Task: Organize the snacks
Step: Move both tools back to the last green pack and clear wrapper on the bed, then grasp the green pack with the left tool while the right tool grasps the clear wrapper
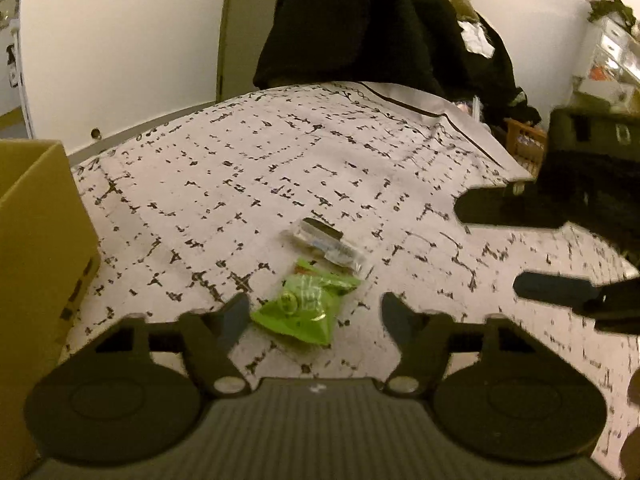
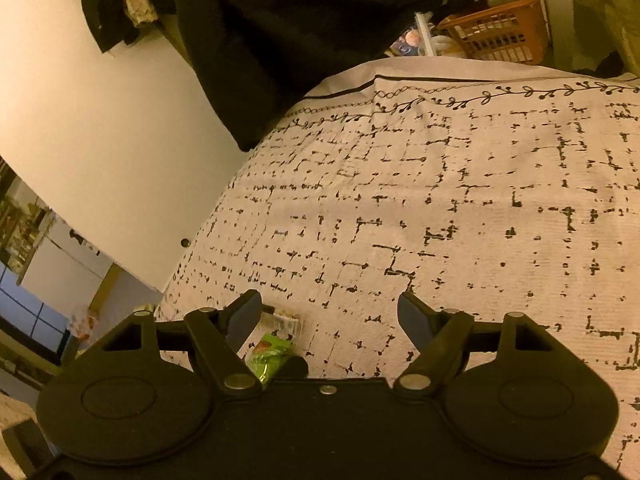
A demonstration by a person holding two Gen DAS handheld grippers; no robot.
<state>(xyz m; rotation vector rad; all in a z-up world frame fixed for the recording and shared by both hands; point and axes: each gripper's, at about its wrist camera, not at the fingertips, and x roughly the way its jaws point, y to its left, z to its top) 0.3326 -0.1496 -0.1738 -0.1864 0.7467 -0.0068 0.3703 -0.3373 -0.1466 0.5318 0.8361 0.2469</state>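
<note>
A green snack packet (image 1: 306,306) lies on the patterned white cloth (image 1: 240,184), and a clear wrapped snack bar (image 1: 326,246) lies just beyond it, touching its far end. My left gripper (image 1: 314,312) is open and empty, its fingers either side of the green packet's near end. My right gripper is open and empty; in the left wrist view its fingers (image 1: 552,286) reach in from the right. In the right wrist view the right gripper (image 2: 330,312) hovers over bare cloth (image 2: 440,200), with the green packet (image 2: 268,354) and clear bar (image 2: 282,322) low at its left finger.
A cardboard box (image 1: 36,272) stands at the left edge of the cloth. Dark clothing (image 1: 360,24) hangs over the far edge. An orange basket (image 2: 500,36) and clutter sit beyond the far right. A white wall (image 2: 100,120) is to the left.
</note>
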